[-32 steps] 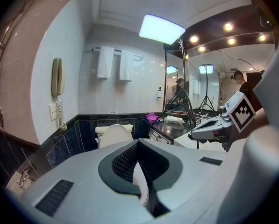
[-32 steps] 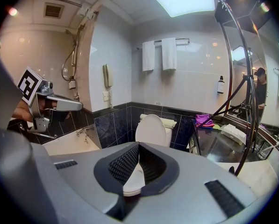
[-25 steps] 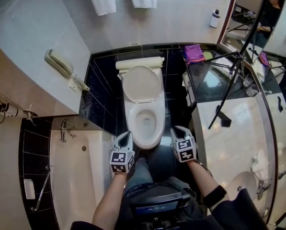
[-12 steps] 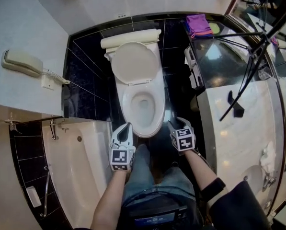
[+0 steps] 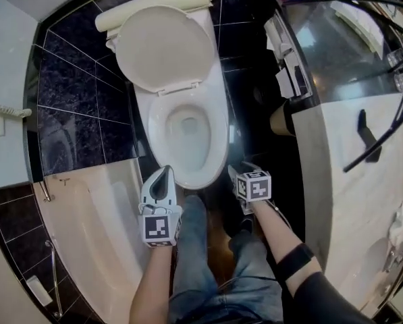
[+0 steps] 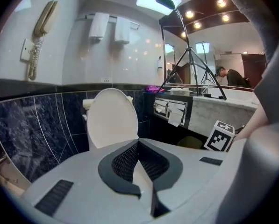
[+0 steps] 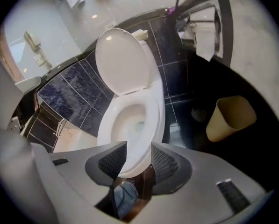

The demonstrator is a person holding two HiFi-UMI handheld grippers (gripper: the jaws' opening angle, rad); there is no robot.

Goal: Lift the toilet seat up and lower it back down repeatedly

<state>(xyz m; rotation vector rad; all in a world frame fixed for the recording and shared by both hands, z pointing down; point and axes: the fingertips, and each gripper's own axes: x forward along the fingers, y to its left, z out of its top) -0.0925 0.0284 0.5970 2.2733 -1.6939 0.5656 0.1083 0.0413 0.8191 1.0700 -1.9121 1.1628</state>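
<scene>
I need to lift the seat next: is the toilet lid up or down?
Up. The lid stands raised at the back, and the bowl in front of it lies uncovered.

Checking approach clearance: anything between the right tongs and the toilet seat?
Nothing. In the right gripper view the right tongs, just opened and empty, frame the front edge of the toilet seat; the head view shows only dark floor between.
</scene>
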